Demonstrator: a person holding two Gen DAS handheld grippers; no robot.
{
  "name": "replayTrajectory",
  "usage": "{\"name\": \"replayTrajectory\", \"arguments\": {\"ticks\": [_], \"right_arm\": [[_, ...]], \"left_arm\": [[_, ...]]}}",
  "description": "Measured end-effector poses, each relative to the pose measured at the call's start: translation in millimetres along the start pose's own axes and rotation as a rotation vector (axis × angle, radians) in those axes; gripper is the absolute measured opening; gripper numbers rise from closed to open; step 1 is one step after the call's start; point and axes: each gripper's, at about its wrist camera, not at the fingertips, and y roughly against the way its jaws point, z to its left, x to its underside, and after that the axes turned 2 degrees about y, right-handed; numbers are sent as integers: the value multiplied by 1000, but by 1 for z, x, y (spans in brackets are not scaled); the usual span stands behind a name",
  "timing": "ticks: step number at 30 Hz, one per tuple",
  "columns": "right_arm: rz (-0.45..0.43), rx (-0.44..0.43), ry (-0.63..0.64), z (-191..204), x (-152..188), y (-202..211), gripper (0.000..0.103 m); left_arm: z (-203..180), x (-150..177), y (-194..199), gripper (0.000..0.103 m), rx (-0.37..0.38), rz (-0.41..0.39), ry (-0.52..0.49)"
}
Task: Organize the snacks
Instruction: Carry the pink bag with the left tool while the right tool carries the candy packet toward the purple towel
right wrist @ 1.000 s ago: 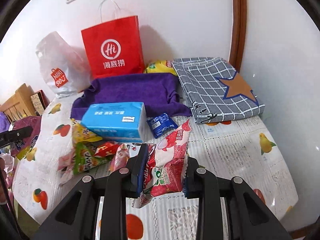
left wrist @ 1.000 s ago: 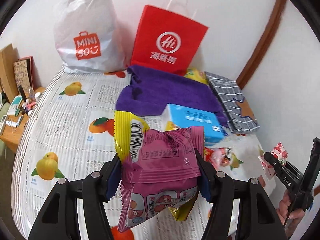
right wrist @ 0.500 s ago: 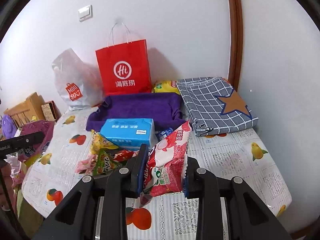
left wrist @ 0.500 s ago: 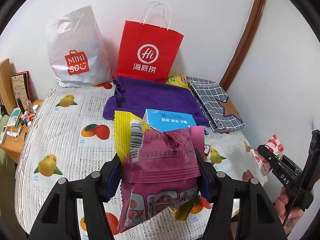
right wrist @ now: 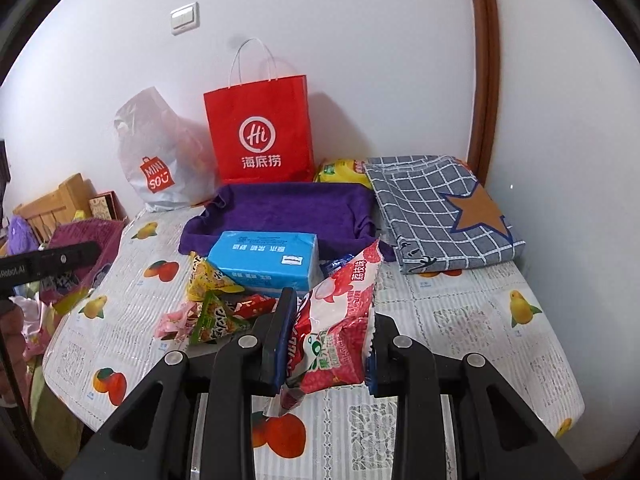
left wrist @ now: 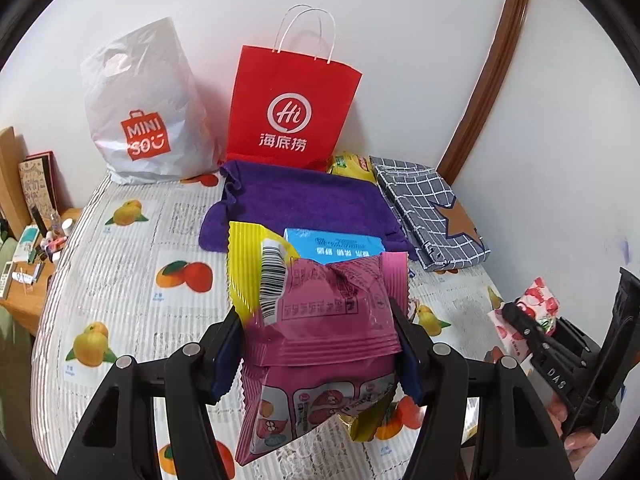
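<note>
The left gripper [left wrist: 320, 344] is clamped on two snack bags at once: a crinkled magenta foil snack packet [left wrist: 328, 320] lies flat between the blue-padded jaws, its top edge rising above them and its printed lower part hanging below, and a yellow foil packet with a white barcode patch [left wrist: 250, 264] sits behind it on the left side, its zigzag edge standing up past the left jaw and a yellow corner poking out underneath. Both bags are held up over the table covered in a fruit-print cloth [left wrist: 120, 264].

The right gripper [right wrist: 326, 344] has its jaws closed on a red-and-white lychee-print snack packet [right wrist: 340, 320], gripped around its lower half, with the upper end leaning up and to the right beyond the fingertips and the crumpled bottom seal hanging down between the fingers.

On the table just beyond that packet lies a small heap of loose green, red and pink snack wrappers [right wrist: 216, 312], touching the near side of a light blue tissue pack [right wrist: 266, 258]. Farther back is a folded purple towel [right wrist: 288, 212], with a grey checked cloth bearing a brown star [right wrist: 436, 212] to its right. Against the far wall stand a red paper bag with white handles [right wrist: 260, 140] and, to its left, a white plastic Miniso bag [right wrist: 160, 160].
</note>
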Motion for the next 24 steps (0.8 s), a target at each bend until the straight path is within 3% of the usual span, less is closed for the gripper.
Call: {"name": "replayTrajectory", "arguments": {"ticks": [6,10,24], "right_arm": [[14,-41,15,2,-13,-21,29],[40,-85,25,1,-24,-40,29],[86,-169,147,1,-68,-118,29]], "left_arm": [[-15,-14,-14,62,-6,5,-8],[-24,-24,-30,62,-80,-1,-5],[-34,-50,-73,62,-148,5,94]]}}
